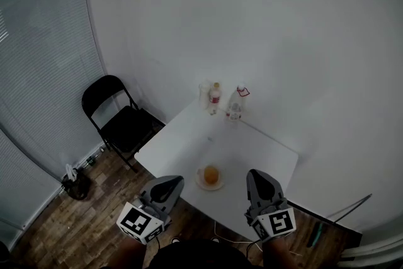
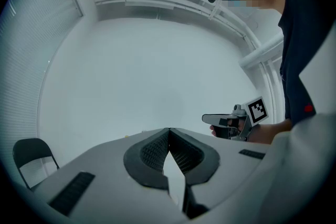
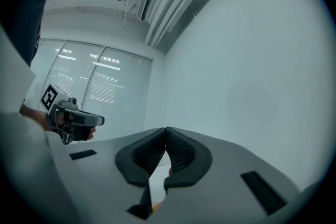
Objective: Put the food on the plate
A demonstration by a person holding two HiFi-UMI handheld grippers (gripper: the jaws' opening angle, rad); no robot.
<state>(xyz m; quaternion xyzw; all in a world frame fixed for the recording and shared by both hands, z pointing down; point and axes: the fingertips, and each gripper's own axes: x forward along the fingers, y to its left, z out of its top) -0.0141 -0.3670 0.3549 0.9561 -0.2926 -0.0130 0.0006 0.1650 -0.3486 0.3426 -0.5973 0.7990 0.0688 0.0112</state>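
The left gripper point(image 1: 172, 180) and the right gripper point(image 1: 254, 173) are nearest, held side by side at the near edge of a white table point(image 1: 252, 148). The left fingers point(image 2: 152, 152) are clenched tip to tip with nothing between them. The right fingers point(image 3: 181, 152) are pressed together the same way and are likewise empty.

The food point(image 1: 211, 172), an orange piece, lies on the plate point(image 1: 201, 184). The plate rests on the table between the two pairs of fingertips, closer to the left pair and touching neither.

Well ahead of the fingertips, at the table's far corner, stand a bottle with a red label point(image 1: 215, 97) and a second bottle point(image 1: 235, 104) just beside it. A clear container point(image 1: 204, 95) stands close on the other side, too small to make out further. All three are well apart from the plate.

Ahead of the left fingers and off to their left, a black folding chair point(image 1: 119, 113) stands beside the table on a wooden floor point(image 1: 94, 223). A dark bag-like thing point(image 1: 77, 184) lies on the floor left of the left fingers. Window blinds point(image 1: 38, 72) cover the left side of the room, and a plain white wall point(image 1: 283, 41) rises behind the table.
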